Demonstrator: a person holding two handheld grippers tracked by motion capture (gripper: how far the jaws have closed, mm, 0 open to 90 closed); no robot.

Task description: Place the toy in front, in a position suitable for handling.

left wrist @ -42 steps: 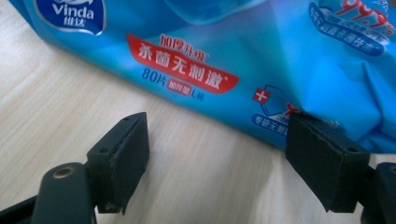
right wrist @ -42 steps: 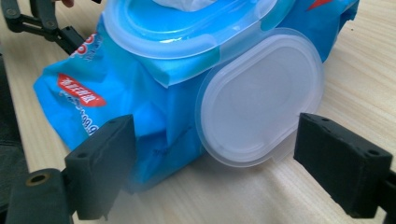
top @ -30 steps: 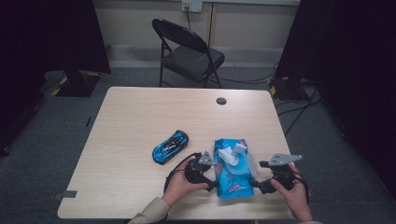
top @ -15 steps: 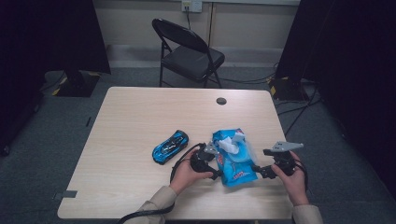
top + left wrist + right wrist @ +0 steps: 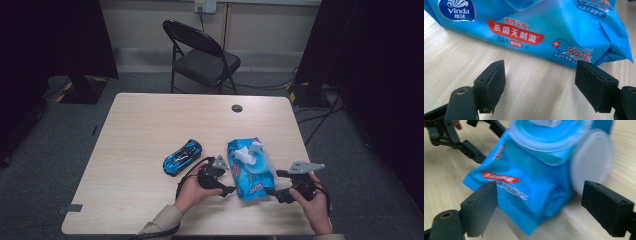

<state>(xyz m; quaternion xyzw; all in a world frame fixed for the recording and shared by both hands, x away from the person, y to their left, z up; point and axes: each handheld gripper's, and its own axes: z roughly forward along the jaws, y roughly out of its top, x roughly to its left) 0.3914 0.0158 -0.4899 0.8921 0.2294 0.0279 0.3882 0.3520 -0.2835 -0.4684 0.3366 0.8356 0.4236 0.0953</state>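
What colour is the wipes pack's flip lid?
White, flipped open beside the lid ring on the blue wipes pack; clearest in the right gripper view.

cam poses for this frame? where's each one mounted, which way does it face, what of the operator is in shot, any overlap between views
High view: fixed above the person's side, facing forward and down on the table; both hands show, with the left gripper, right gripper, toy car and a folding chair beyond.
Left gripper view: rides the left gripper, looking low across the table at the wipes pack; its two open jaws show.
Right gripper view: rides the right gripper, facing the pack's end and open lid; its open jaws show, the left gripper beyond.
Shared: all three show the wipes pack.
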